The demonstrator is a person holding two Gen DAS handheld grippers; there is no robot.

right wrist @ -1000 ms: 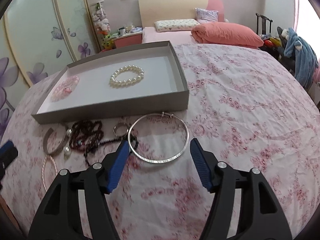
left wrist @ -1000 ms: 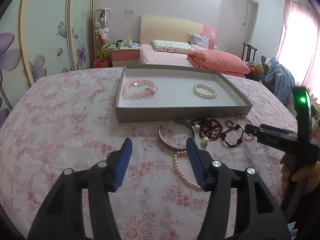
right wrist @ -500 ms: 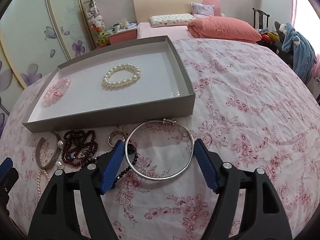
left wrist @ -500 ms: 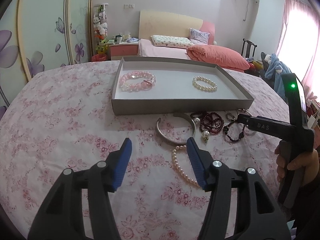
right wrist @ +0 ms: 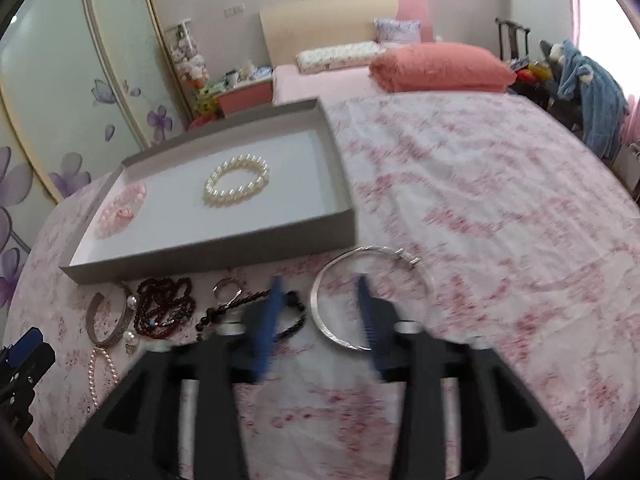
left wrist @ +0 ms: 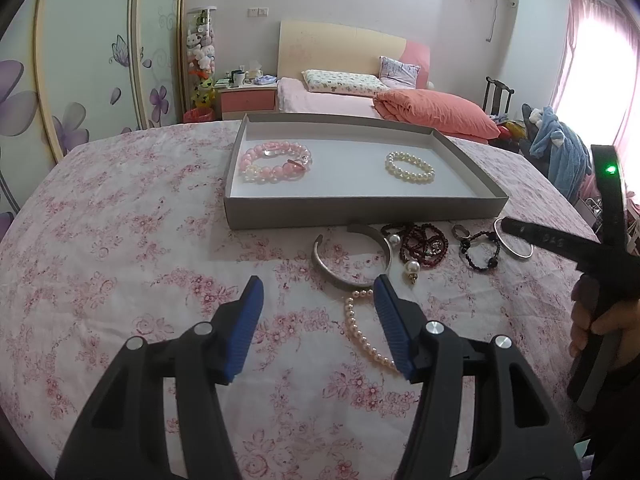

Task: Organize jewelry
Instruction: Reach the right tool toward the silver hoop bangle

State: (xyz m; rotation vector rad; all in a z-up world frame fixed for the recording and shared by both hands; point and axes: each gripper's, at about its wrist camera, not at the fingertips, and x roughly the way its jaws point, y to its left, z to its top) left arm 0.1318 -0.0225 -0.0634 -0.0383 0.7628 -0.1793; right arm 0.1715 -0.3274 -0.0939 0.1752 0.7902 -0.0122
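My left gripper (left wrist: 316,300) hangs above the flowered tablecloth (left wrist: 120,240) with its blue fingers spread wide and nothing between them. Just past its right finger lies a pearl necklace (left wrist: 360,328), and beyond that a wide silver cuff (left wrist: 348,256) with two loose pearl earrings (left wrist: 412,268) beside it.

My right gripper (right wrist: 320,292) is down at the thin silver bangle (right wrist: 372,296). The view is blurred with motion, but its fingers (right wrist: 270,320) stand partly drawn in, straddling the near left stretch of the ring: one finger outside it, the other inside. I cannot tell whether they touch the metal yet; a gap shows between them.

To the left of the bangle, going outward, lie a black cord bracelet (right wrist: 256,312), a small ring (right wrist: 226,290) and a heap of dark red beads (right wrist: 164,308).

Behind all this loose jewelry sits the grey tray (left wrist: 360,210), its near wall close to the pieces. Inside it rest a pink bead bracelet (left wrist: 276,160) at the left and a pearl bracelet (left wrist: 410,166) toward the right, well apart from each other.

Farther back is a bed with an orange quilt (left wrist: 436,114).
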